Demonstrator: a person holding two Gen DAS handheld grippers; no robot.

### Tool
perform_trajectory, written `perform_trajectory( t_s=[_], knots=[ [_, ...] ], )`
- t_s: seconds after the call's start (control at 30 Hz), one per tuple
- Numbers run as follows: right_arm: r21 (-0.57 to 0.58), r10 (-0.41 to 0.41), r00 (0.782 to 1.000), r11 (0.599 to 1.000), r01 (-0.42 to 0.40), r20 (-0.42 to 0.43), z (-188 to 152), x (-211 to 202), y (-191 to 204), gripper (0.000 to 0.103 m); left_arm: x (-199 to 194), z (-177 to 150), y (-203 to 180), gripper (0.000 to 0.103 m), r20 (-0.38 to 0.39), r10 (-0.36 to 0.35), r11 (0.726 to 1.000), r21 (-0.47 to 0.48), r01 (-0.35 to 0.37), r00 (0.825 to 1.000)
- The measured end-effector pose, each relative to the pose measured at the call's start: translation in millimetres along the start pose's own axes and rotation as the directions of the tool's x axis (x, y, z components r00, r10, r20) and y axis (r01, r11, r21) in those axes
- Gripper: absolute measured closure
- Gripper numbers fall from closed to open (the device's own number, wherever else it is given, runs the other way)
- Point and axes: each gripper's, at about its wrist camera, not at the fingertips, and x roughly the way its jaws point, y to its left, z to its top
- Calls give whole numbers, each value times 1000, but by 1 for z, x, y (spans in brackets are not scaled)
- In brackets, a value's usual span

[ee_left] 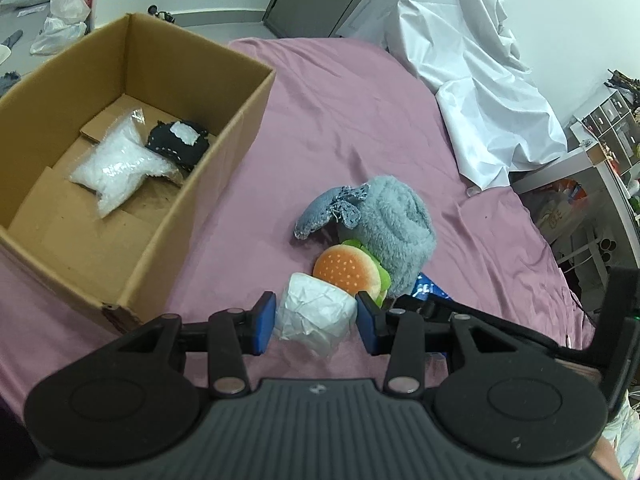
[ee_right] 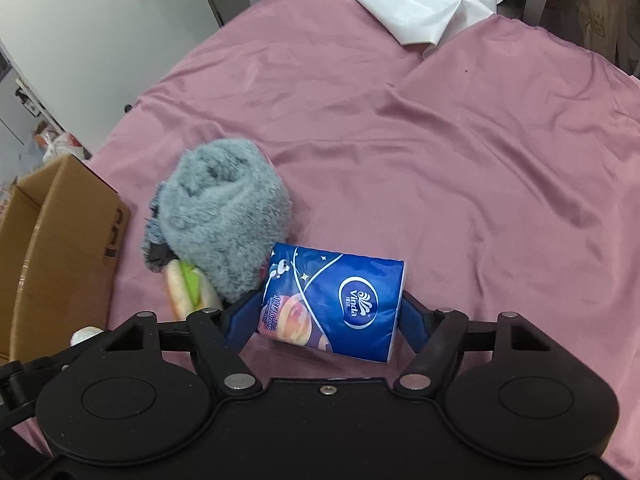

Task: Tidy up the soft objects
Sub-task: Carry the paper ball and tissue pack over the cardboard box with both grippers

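Note:
My left gripper (ee_left: 316,314) is shut on a white crumpled paper-wrapped bundle (ee_left: 316,320), with a blue pad against each side, just above the pink bedspread (ee_left: 320,120). My right gripper (ee_right: 330,304) is shut on a blue Vinda tissue pack (ee_right: 336,296) that lies on the bedspread (ee_right: 440,160), a finger against each end. Beside them sit a grey fluffy rolled towel (ee_left: 396,224) (ee_right: 224,216), a burger plush (ee_left: 348,272) (ee_right: 186,288) and a denim pouch (ee_left: 328,212). The open cardboard box (ee_left: 200,184) holds a clear bag of white filling (ee_left: 116,164) and a black fabric piece (ee_left: 178,144).
A white sheet (ee_left: 480,80) is draped at the bed's far right corner. The box (ee_right: 60,240) stands at the bed's left edge. Shelves and bags (ee_left: 600,140) crowd the floor on the right, and plastic bags (ee_left: 68,8) lie beyond the box.

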Motion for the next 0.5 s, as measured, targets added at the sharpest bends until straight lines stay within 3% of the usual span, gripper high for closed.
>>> perform_trajectory(
  t_s=[0.5],
  knots=[
    [29,97,984,994,-103,151,0,-61,0,33,-32,5,-15,61,61,-1,998,55,-2,998]
  ],
)
